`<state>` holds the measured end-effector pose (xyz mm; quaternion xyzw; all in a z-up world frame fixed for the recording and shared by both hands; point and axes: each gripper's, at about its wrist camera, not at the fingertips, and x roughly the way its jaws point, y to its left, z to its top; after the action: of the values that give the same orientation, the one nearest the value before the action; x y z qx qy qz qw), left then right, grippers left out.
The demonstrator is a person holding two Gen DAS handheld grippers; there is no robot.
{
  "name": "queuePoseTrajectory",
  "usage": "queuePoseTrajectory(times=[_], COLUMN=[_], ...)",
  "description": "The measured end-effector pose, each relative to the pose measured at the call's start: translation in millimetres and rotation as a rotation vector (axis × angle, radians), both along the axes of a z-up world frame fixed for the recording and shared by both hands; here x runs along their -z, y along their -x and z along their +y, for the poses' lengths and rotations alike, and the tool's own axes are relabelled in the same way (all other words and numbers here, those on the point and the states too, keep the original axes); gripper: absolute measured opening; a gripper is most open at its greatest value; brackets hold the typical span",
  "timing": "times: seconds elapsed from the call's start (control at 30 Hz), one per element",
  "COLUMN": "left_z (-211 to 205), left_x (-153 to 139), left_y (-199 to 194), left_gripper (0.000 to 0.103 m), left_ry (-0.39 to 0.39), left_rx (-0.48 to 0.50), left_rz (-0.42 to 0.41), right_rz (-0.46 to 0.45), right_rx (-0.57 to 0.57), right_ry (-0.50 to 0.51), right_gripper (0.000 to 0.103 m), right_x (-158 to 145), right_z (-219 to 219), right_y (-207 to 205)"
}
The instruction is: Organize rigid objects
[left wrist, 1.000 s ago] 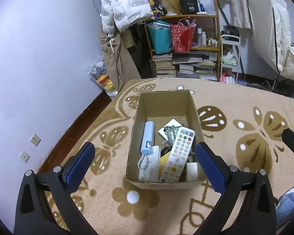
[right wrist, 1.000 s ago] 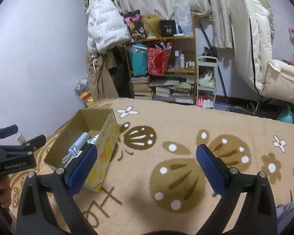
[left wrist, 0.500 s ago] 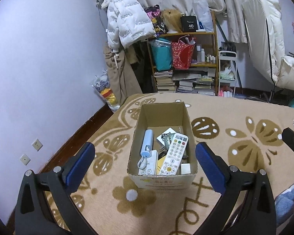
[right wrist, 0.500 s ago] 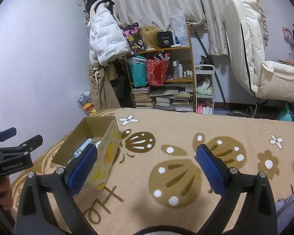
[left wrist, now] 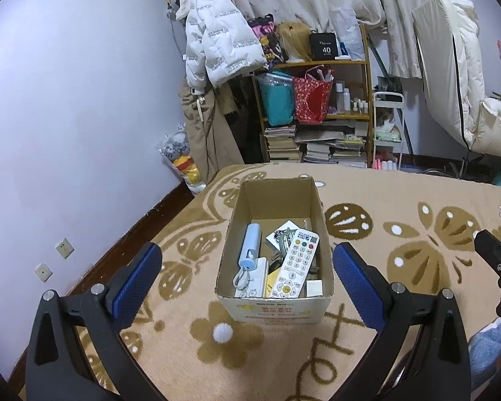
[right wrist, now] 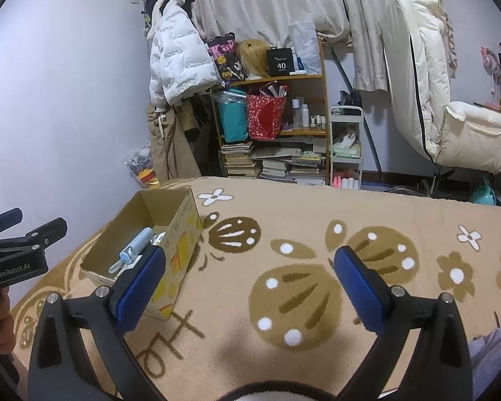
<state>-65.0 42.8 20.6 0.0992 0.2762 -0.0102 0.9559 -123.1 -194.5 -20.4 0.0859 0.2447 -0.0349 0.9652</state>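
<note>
Centrally in the left view, a box [left wrist: 274, 305] is seen on the blanket [left wrist: 400, 200], a remote [left wrist: 295, 264] lying inside it. Both the left gripper [left wrist: 247, 277] and right gripper [right wrist: 250, 284] are spread wide, nothing held.

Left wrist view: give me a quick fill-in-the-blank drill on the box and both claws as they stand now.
1. The white remote control lies inside the ____ box.
2. The left claw is ____ and holds nothing.
3. The light blue stick lies to the ____ of the remote, seen from the left wrist.
4. The right claw hangs over the patterned ____.

Missing words: cardboard; open; left; blanket
</note>
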Motion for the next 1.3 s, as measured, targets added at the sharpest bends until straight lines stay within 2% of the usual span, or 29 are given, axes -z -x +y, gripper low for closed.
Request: queuePoseTrajectory(times=[0.5, 1.3], left_z=[-8.6, -6.2], left_x=[19.8, 21.1], left_y=[-14.2, -14.4], left_gripper=[0.101, 0.101], left_ry=[-0.032, -0.052], left_rx=[0.014, -0.001], left_rz=[0.083, 0.085], right_rz=[0.054, 0.06], right_rx=[0.0, 0.0], right_ry=[0.008, 0.009], right_gripper=[0.103, 0.103], right_x=[9.8, 13.3], right_z=[-2.3, 0.2], right_y=[-12.1, -14.0])
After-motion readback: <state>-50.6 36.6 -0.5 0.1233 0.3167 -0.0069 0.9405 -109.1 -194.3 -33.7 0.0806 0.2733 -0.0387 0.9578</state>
